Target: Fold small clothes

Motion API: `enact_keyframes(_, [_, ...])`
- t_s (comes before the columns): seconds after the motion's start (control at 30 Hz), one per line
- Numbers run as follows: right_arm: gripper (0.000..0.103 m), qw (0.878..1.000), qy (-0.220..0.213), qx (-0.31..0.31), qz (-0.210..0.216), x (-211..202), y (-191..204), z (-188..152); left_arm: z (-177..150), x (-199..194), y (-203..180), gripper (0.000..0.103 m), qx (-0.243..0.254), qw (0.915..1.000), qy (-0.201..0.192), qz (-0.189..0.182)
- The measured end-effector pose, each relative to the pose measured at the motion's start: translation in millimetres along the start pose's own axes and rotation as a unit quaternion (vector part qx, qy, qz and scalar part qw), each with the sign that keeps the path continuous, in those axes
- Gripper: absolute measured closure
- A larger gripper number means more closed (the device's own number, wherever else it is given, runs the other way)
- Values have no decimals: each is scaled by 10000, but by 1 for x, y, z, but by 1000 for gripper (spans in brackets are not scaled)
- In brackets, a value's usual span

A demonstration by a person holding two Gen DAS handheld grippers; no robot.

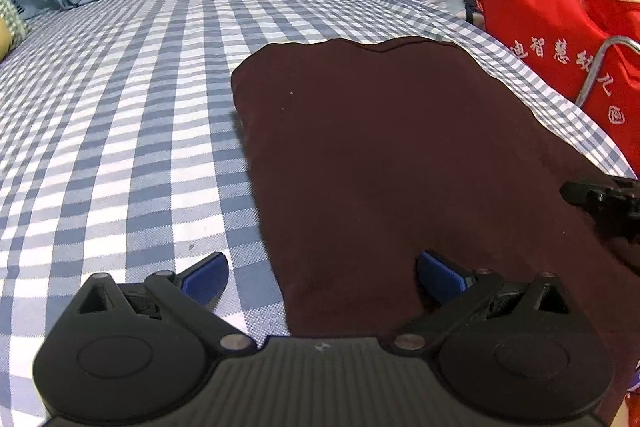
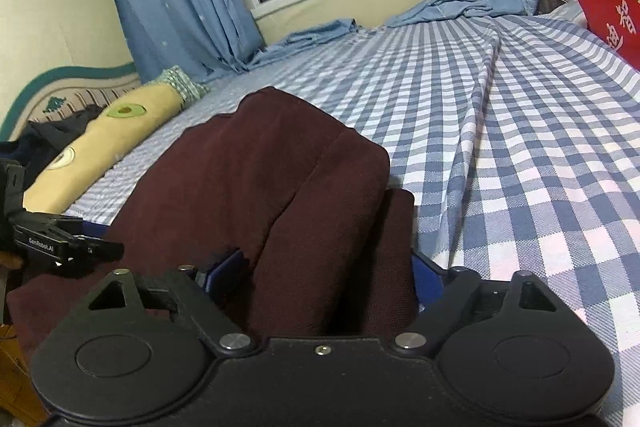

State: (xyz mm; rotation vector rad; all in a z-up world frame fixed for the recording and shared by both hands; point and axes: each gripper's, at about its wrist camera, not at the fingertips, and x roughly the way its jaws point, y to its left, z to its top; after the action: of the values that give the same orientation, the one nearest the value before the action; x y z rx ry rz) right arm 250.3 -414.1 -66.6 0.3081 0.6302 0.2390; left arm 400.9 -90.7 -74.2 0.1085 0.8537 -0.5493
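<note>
Maroon cloth (image 1: 400, 155) lies flat on the checked bed sheet (image 1: 120, 107), near its right edge beside a red bag (image 1: 552, 27). My left gripper (image 1: 320, 273) hovers with jaws spread wide over the garment's left edge. My right gripper (image 2: 320, 275) has its jaws either side of a raised fold of cloth; whether they pinch it, I cannot tell.

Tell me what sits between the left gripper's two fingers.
In the left wrist view, the left gripper is open; between its fingers lie checked bedsheet and the near left edge of the maroon garment, ungripped.
</note>
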Motion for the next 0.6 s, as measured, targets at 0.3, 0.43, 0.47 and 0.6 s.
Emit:
enact_keyframes(0.3, [45,9999,62,60,-121,-7,13,2,5,1,9,5,-235,9992,222,-223])
enact_keyframes(0.43, [50,9998,11,106,-178,-7,16,0,8,1,9,17,-334,9985,295,-318])
enact_keyframes(0.47, [53,9998,-9,127,-183,-8,17,0,9,0,7,30,-389,9979,307,-418])
enact_keyframes(0.6, [61,9996,-106,180,-200,-9,19,-1,16,-3,3,53,-612,9971,281,-367])
